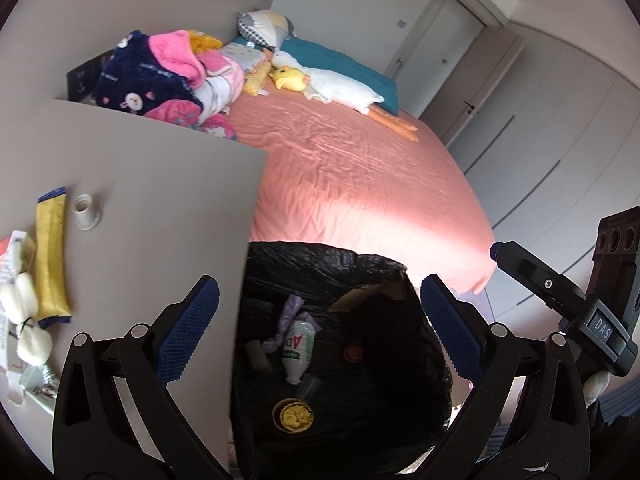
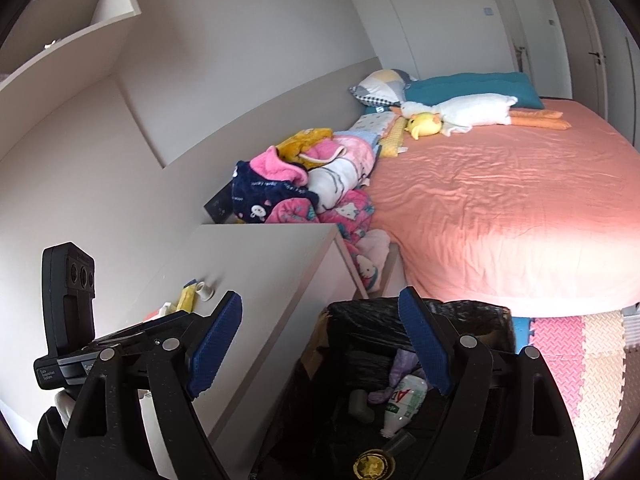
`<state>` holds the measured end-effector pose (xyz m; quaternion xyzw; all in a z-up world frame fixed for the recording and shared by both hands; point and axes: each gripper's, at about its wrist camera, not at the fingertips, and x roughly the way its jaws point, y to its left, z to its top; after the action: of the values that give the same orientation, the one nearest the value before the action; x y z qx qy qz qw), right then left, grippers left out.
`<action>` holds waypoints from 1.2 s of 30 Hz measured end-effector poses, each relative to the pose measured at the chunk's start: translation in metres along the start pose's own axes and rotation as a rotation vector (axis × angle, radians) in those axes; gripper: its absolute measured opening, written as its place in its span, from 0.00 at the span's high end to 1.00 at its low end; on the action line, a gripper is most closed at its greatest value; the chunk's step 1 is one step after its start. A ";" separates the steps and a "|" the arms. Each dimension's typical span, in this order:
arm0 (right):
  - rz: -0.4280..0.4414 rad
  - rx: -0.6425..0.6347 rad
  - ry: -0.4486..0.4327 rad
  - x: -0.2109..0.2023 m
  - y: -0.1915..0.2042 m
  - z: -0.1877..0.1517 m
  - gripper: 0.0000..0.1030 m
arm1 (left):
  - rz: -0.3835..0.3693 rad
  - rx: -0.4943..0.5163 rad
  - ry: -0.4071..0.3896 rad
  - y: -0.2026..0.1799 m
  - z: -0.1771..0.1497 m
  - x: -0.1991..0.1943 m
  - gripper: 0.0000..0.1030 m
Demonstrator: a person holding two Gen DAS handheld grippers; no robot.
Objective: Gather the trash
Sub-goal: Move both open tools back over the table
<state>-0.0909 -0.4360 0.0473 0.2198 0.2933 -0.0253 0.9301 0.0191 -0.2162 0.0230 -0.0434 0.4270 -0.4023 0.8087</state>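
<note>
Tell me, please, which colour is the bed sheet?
The bed sheet is salmon pink and plain, with no pattern. The right wrist view shows it best.

I see a salmon-pink bed sheet (image 1: 360, 184), teal pillow (image 2: 472, 86), white goose plush (image 1: 340, 86) w/ orange legs, yellow duck plush (image 2: 424, 123). Clothes pile (image 1: 168, 80): navy, hot pink, yellow, cartoon prints. Bin liner (image 1: 320, 264) black; inside, white bottle (image 1: 298, 346) w/ red-green label, gold lid (image 1: 294, 416). My left gripper (image 1: 320, 332) black, blue textured pads. Yellow wrapper (image 1: 50, 256), blue ends.

Sunlit pink-sheeted bed (image 2: 500, 208), pale walls (image 2: 248, 40)
</note>
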 end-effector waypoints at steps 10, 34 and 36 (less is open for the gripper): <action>0.071 -0.063 0.068 0.038 0.047 -0.006 0.22 | 0.093 -0.085 -0.052 0.049 -0.012 -0.036 0.06; 0.218 -0.169 0.248 0.139 0.136 -0.022 0.22 | 0.263 -0.287 -0.102 0.166 -0.043 -0.088 0.06; 0.222 -0.176 0.262 0.147 0.142 -0.023 0.22 | 0.273 -0.300 -0.100 0.176 -0.045 -0.089 0.06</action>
<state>0.0435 -0.2857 0.0041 0.1699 0.3871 0.1324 0.8965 0.0664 -0.0244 -0.0196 -0.1251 0.4434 -0.2181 0.8604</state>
